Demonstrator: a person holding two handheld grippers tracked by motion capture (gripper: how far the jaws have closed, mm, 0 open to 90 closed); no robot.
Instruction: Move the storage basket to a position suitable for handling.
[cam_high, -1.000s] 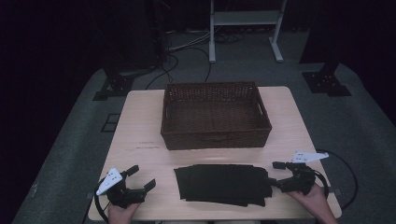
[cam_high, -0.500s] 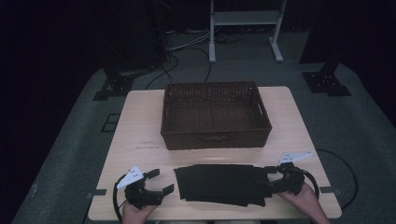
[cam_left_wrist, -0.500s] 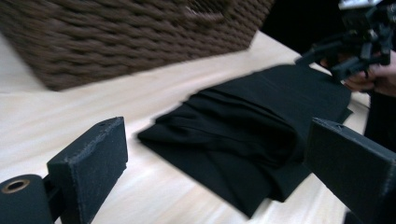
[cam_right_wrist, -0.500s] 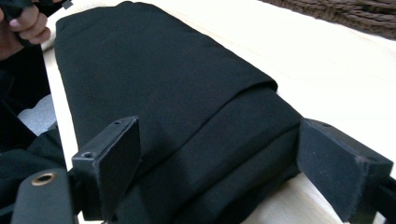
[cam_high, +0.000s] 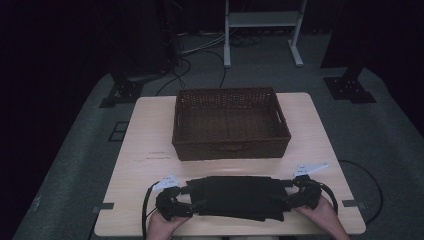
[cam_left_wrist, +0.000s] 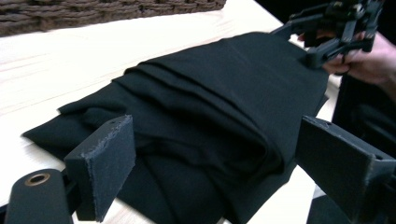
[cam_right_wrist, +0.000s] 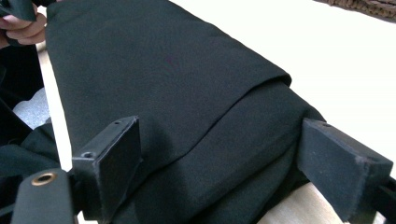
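Item: folded black cloth (cam_high: 234, 196), near edge of bench (cam_high: 150, 135), lying flat btwn my two hands, just in front of the woven brown basket (cam_high: 230, 122).

L hand-held gripper (cam_high: 192, 206): at cloth's left end, jaws wide either side of the folded edge (cam_left_wrist: 205, 154), cloth btwn them; jaws have just been closing a bit, pads not pressing yet as far as I can see. My left hand (cam_high: 162, 225) behind it, cable loops off to the left.

R hand-held gripper (cam_high: 280, 200): at cloth's right end, jaws apart, straddling the folded corner (cam_right_wrist: 219, 140); pads beside the fabric, no squeeze visible. My right hand (cam_high: 320, 217) holds it.

Basket: sits mid-bench, apart from cloth.
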